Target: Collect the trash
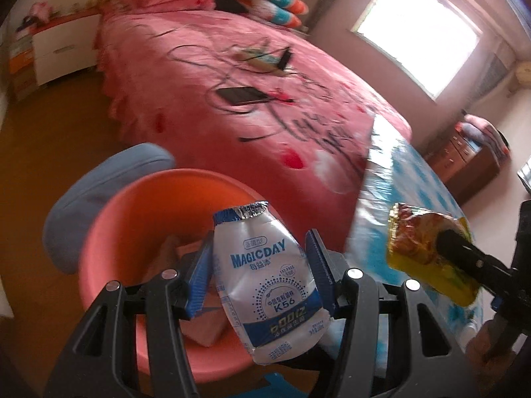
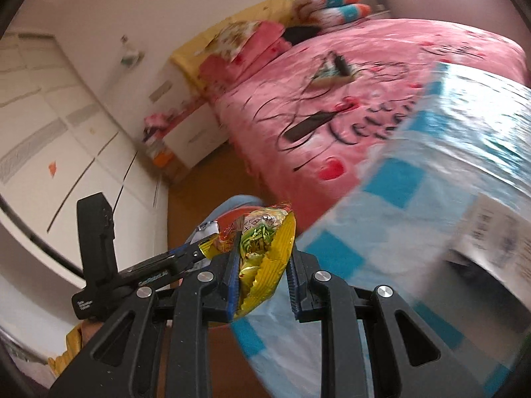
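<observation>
My left tool (image 1: 262, 265) is clenched on a crumpled white-and-blue plastic drink bottle (image 1: 265, 282), held above the round orange plastic basin (image 1: 132, 219) on the floor. My right tool (image 2: 262, 265) is clenched on a crinkled yellow foil snack wrapper (image 2: 262, 252), beside the blue-checked surface (image 2: 415, 199). Pink bed (image 1: 215, 66) lies behind.

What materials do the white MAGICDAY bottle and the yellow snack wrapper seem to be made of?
MAGICDAY bottle: likely thin plastic with a glossy printed label and foil lid, dented. Yellow snack wrapper: probably metallised plastic film, shiny and crinkled.
</observation>
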A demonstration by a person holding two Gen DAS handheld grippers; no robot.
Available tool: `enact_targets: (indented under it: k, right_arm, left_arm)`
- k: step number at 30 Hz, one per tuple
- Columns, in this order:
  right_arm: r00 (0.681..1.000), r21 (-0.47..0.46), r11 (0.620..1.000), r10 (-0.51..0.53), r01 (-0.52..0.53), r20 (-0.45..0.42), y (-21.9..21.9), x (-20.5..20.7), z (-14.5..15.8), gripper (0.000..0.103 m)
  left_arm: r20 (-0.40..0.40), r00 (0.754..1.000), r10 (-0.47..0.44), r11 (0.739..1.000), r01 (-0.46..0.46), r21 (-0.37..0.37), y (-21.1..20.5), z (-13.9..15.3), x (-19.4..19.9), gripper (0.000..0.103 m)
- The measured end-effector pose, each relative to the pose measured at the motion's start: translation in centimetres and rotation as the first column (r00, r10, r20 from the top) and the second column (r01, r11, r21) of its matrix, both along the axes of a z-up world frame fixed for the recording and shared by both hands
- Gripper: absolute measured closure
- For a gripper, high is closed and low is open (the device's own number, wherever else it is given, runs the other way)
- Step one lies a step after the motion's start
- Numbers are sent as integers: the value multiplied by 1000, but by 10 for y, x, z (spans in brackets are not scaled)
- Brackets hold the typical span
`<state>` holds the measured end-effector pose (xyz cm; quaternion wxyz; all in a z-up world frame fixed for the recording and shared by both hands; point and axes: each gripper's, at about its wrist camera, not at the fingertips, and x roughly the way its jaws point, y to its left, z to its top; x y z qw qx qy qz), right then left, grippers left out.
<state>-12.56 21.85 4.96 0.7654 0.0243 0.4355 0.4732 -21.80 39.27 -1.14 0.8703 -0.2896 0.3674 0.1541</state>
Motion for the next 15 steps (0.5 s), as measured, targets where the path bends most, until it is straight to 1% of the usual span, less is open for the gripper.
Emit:
enact_targets:
  k: [3, 4, 5, 6, 7, 9, 10, 12, 15]
  right_arm:
    - [999, -20, 999, 48, -48, -3, 22, -5, -8, 75]
    - [998, -30, 998, 60, -60, -11, 30, -7, -12, 71]
    - [997, -35, 997, 72, -73, -28, 38, -7, -17, 65]
    - [997, -35, 997, 70, -72, -45, 42, -7, -22, 49]
    - [996, -34, 997, 65, -67, -54, 45, -7, -23, 40]
    - [997, -30, 998, 50, -52, -66, 43, -7, -26, 36]
    - [997, -33, 999, 38, -40, -60, 39, -7, -24, 32]
    - [1000, -36, 999, -1, 0, -27, 28, -8, -18, 27]
    - [999, -28, 998, -49, 49, 10, 10, -8, -10, 18]
  left_arm:
    - [-10, 999, 45, 999, -46, -18, 19, -13, -9, 47]
    - [-14, 998, 56, 998, -56, -18, 22, -16, -10, 43]
    - [-21, 997, 77, 997, -78, -11, 27, -19, -13, 34]
    - [-31, 995, 98, 995, -98, 3, 31, -22, -15, 31]
    - [-45, 992, 119, 993, -118, 23, 34, -25, -17, 28]
    - [-62, 989, 134, 990, -131, 47, 37, -27, -19, 27]
    - [-68, 988, 137, 989, -132, 62, 37, -27, -20, 26]
    - [-71, 988, 139, 987, -132, 93, 35, -25, -20, 21]
    - [-71, 990, 126, 984, -115, 139, 28, -20, -17, 18]
